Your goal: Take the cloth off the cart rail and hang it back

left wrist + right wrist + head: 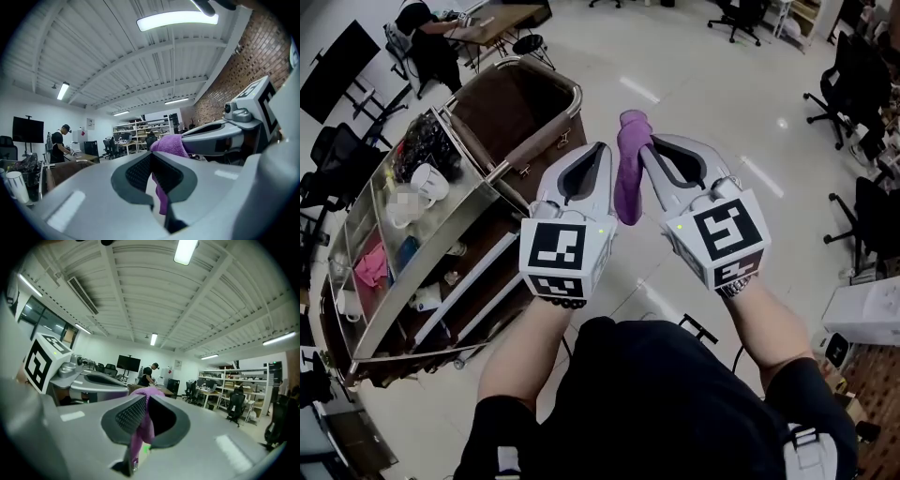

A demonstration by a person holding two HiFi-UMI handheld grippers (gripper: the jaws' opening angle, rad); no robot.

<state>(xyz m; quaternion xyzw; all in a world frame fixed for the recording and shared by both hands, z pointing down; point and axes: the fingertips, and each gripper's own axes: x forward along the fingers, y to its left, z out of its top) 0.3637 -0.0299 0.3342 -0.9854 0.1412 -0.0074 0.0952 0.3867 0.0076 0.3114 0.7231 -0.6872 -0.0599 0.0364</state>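
Observation:
A purple cloth (630, 169) hangs in a bunched strip between my two grippers, which I hold side by side and level over the floor. My right gripper (652, 145) is shut on the cloth (140, 427), which fills the slit between its jaws. My left gripper (602, 150) is closed at the tips, with the cloth (161, 197) showing in the slit between its jaws too. The cloth's top bulges over the right gripper's tip (169, 143). The cart (441, 244) stands to the left, and its metal rail (534, 141) is bare and apart from the cloth.
The cart carries a brown bag compartment (511, 108), white cups (427, 180) and a pink rag (370, 267) on its shelves. A person (422, 37) works at a desk at the far left. Office chairs (853, 94) line the right side, with a white box (872, 314) beside them.

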